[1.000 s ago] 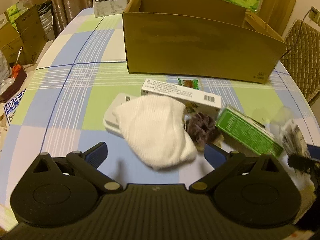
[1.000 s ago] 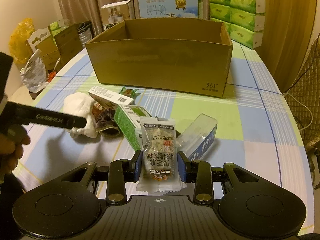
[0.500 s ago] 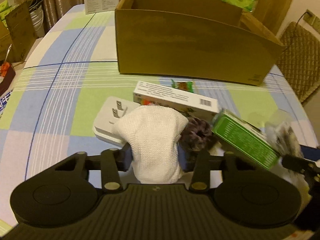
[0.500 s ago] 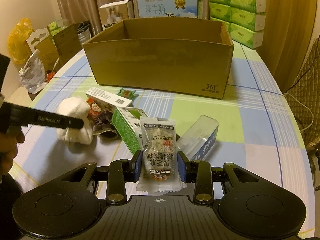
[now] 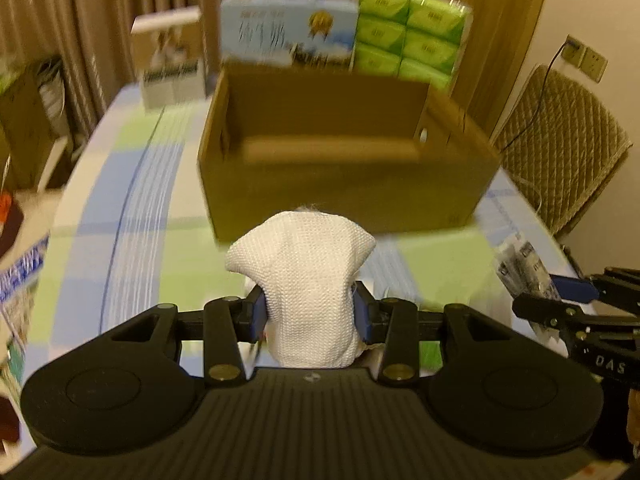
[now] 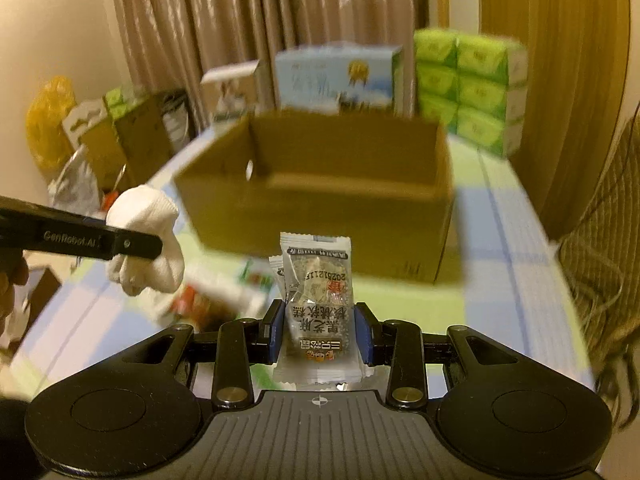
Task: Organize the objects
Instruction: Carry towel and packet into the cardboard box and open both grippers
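1. My left gripper (image 5: pixel 310 316) is clamped on a white knitted sock (image 5: pixel 306 280); both blue pads press into its sides, and the cloth bulges out above them in a soft, lumpy wedge.
2. My right gripper (image 6: pixel 319 332) is closed narrowly on a clear snack packet (image 6: pixel 318 300), flat and crinkly with a crimped top edge and printed lettering. A second packet seems to sit just behind it, though I cannot tell for sure.
3. Both loads hang in the air above the checked tablecloth (image 5: pixel 132 216), short of the near wall of the cardboard box (image 5: pixel 344 184).
4. The box is open-topped with plain brown walls, a small round hole high in each side wall, and a bare-looking interior (the floor is blurred, so I won't swear to it). Its near rim runs straight across in front of both grippers.
5. In the right wrist view, the left gripper's black arm (image 6: pixel 80 238) reaches in from the left edge with the sock hanging from it, beside the box's near left corner. My two loads are apart, not touching.
6. Behind the box, close against its far wall, stand a pale blue carton (image 5: pixel 288 32) and stacked green tissue packs (image 5: pixel 412 36). A quilted chair back (image 5: pixel 560 144) stands beyond the table's right edge.
7. Below the sock in the right wrist view, a blurred clutter of small boxes (image 6: pixel 216 296) lies on the cloth.
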Motion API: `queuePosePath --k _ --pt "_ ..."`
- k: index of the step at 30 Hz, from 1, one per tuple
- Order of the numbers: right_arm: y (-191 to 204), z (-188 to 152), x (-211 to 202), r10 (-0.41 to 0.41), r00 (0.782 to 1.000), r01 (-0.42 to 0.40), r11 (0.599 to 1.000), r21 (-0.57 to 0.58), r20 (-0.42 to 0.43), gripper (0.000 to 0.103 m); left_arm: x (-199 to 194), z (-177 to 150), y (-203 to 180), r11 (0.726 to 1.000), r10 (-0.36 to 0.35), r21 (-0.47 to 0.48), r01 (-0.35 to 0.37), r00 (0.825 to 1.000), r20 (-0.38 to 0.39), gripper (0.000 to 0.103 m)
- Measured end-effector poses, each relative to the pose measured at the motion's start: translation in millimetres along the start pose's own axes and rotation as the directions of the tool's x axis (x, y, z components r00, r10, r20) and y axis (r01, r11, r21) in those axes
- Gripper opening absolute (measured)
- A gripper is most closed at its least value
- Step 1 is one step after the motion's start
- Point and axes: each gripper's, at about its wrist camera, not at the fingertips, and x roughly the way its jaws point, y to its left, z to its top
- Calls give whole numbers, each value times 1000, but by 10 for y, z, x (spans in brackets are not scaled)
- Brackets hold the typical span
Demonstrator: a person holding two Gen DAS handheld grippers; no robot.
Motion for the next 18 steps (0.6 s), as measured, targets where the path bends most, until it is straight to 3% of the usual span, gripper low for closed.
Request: queuePosePath --k 4,9,18 --pt "-129 501 99 -12 998 12 1000 4 58 34 47 501 -71 999 -10 39 9 999 45 37" --pt "-329 989 474 -4 998 1 999 47 60 34 334 1030 -119 998 -9 60 5 998 64 37" --pt "-595 1240 1137 -9 1000 9 995 104 -1 34 881 1350 -94 998 -14 62 11 999 36 38"
